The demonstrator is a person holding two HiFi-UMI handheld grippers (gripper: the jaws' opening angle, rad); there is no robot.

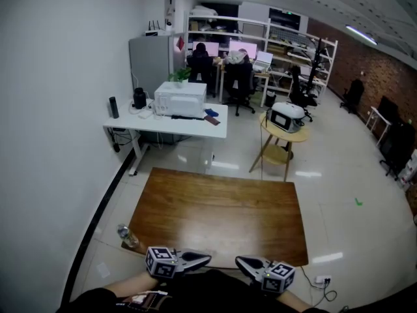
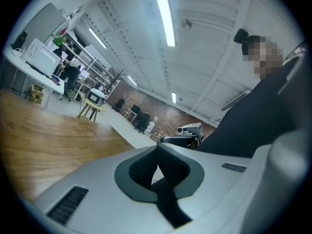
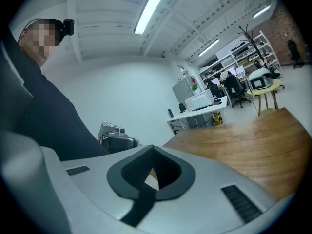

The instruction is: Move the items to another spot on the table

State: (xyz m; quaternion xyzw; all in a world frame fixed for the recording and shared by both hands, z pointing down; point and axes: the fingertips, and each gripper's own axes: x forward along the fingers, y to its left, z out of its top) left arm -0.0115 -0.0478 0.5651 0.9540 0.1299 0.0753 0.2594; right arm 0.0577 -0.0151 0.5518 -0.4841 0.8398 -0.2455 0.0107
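Note:
The brown wooden table [image 1: 221,214] lies right in front of me. A small clear bottle [image 1: 128,236] sits at its near left corner. Low in the head view, over the table's near edge, my left gripper [image 1: 207,259] and my right gripper [image 1: 240,261] point at each other with a small gap between their tips. Both are shut with nothing in them. In the left gripper view the left gripper [image 2: 158,150] has its jaws together, and the right gripper's body [image 2: 187,133] shows beyond. The right gripper [image 3: 152,152] looks the same in its own view, facing the left gripper's body [image 3: 114,135].
Beyond the table a white desk [image 1: 163,124] carries a white boxy appliance [image 1: 180,98] and dark bottles. A round yellow side table [image 1: 284,135] holds another appliance. Shelves, office chairs and seated people fill the back of the room, with a brick wall on the right.

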